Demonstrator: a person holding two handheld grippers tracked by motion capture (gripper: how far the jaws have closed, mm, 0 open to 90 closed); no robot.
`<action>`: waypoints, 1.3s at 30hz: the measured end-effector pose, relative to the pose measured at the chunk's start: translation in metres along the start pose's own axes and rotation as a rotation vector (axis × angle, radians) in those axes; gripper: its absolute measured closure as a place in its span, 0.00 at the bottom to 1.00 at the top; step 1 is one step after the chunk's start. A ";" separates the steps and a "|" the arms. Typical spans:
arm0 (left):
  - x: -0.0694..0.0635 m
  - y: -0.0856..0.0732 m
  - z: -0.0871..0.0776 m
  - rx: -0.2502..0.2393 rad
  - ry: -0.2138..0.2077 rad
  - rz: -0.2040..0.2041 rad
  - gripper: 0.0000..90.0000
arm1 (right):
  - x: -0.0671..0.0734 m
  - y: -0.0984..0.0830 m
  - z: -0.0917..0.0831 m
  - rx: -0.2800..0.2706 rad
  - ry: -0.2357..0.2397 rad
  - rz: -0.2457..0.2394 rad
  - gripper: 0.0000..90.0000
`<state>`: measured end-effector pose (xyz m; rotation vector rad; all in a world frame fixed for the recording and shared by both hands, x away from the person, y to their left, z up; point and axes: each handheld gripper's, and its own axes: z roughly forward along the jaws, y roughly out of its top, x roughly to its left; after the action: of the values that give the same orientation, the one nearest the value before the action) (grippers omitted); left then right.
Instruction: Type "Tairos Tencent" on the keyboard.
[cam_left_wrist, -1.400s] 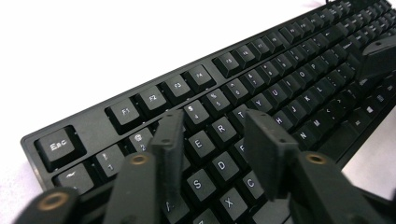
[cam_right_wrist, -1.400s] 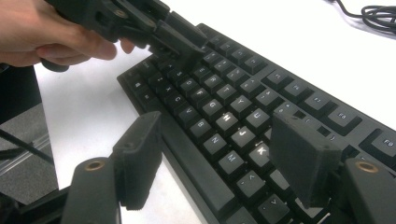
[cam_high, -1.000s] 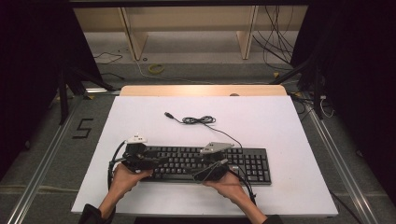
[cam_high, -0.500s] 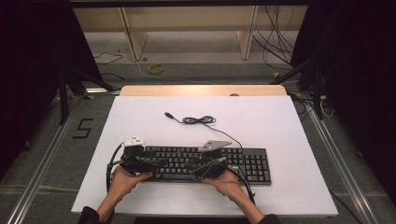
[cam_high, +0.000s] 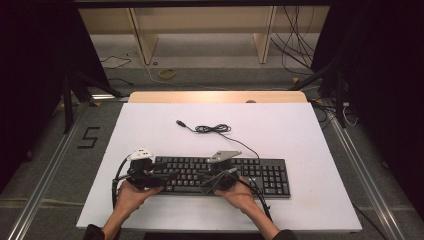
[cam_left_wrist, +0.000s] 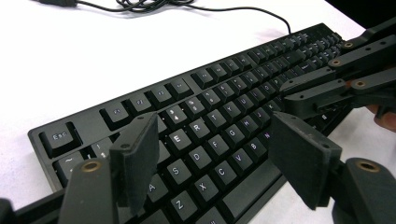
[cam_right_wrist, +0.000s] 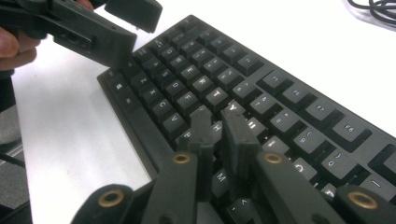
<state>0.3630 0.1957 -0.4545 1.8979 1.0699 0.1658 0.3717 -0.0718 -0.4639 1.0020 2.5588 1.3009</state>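
A black keyboard (cam_high: 265, 176) lies on the white table (cam_high: 300, 135), its cable (cam_high: 212, 129) coiled behind it. My left gripper (cam_high: 162, 182) hovers over the keyboard's left end. Its jaws have just been opening and stand wide apart above the letter keys (cam_left_wrist: 215, 135), with nothing between them. My right gripper (cam_high: 208, 185) points at the middle of the keyboard. Its jaws have just been closing and now stand almost together over the H key (cam_right_wrist: 218, 116), with nothing between them. Each gripper view shows the other gripper: the right one (cam_left_wrist: 336, 84) and the left one (cam_right_wrist: 102, 28).
A wooden strip (cam_high: 215, 96) runs along the table's far edge, with shelving and loose floor cables (cam_high: 295, 45) beyond it. Bare white surface lies behind the keyboard around the USB plug (cam_high: 180, 122) and to the right of the number pad.
Both hands hold their places over the keyboard. The keyboard and its cable have not moved.
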 end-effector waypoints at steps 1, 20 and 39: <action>0.000 -0.001 0.000 0.000 -0.001 -0.001 0.37 | 0.000 0.000 0.001 0.003 -0.001 -0.004 0.95; -0.003 -0.010 -0.003 -0.010 -0.017 0.003 0.36 | 0.004 -0.004 0.014 0.058 -0.003 -0.024 0.98; -0.003 -0.013 -0.003 0.001 -0.017 0.004 0.36 | 0.005 -0.009 0.019 0.075 -0.008 -0.028 1.00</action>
<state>0.3519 0.1978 -0.4622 1.8991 1.0545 0.1511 0.3708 -0.0595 -0.4816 0.9786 2.6232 1.2005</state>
